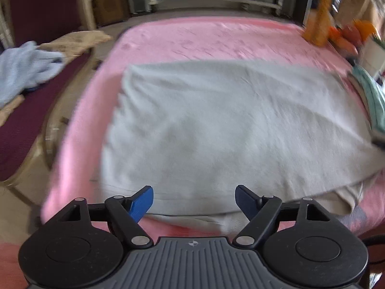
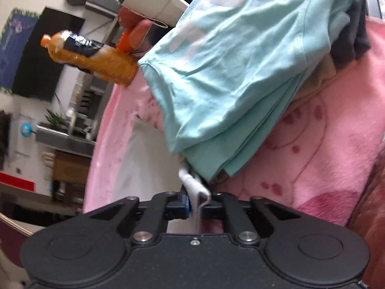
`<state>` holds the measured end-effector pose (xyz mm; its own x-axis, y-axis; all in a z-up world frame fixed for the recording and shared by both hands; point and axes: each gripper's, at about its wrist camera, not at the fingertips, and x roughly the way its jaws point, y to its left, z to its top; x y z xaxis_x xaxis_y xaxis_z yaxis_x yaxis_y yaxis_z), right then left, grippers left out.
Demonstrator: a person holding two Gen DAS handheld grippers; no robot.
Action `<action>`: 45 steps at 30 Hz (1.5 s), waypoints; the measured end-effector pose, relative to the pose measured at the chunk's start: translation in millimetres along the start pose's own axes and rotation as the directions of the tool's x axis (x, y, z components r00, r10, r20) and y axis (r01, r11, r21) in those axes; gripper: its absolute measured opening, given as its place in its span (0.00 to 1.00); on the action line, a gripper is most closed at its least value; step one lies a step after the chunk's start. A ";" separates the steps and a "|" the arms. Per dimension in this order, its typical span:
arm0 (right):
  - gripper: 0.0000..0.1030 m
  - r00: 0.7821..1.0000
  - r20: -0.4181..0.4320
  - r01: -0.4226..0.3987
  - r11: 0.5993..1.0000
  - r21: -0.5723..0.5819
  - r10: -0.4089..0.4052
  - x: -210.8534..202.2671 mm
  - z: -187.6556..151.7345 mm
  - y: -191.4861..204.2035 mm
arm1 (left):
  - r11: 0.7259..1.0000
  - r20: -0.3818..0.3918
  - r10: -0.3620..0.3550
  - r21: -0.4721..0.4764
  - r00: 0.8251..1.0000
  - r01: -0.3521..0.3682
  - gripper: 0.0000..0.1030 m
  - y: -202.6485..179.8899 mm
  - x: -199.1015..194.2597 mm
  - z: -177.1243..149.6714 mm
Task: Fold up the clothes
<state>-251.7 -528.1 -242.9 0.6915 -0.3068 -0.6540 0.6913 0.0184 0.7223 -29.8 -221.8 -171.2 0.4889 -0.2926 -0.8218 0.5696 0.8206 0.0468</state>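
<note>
A pale grey-white garment (image 1: 216, 125) lies spread over the pink blanket (image 1: 192, 41) on the bed. My left gripper (image 1: 194, 201) is open and empty, hovering just above the garment's near edge. In the right wrist view my right gripper (image 2: 196, 207) is shut on a white edge of the garment (image 2: 195, 190), which stretches away to the left (image 2: 144, 159). The right gripper is close beside a stack of folded clothes with a mint-green shirt (image 2: 240, 72) on top and dark and tan pieces under it.
The folded stack also shows at the right edge of the left wrist view (image 1: 370, 96). An orange bottle (image 2: 91, 55) and orange items stand at the bed's far corner. A light blue cloth (image 1: 26, 69) lies on a maroon bench to the left. Shelves stand beyond the bed.
</note>
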 end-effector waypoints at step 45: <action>0.05 0.981 -0.190 -0.178 0.226 -0.958 -0.031 37.6 -320.0 231.0 | 0.958 0.012 0.078 -0.278 0.997 -0.071 0.74 178.6 -44.7 -7.7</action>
<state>1.1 -230.9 -172.6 0.6973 -0.1210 -0.7065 0.2339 0.9701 0.0647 45.0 -58.4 -130.5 0.5397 -0.2337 -0.8088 0.3271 0.9434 -0.0543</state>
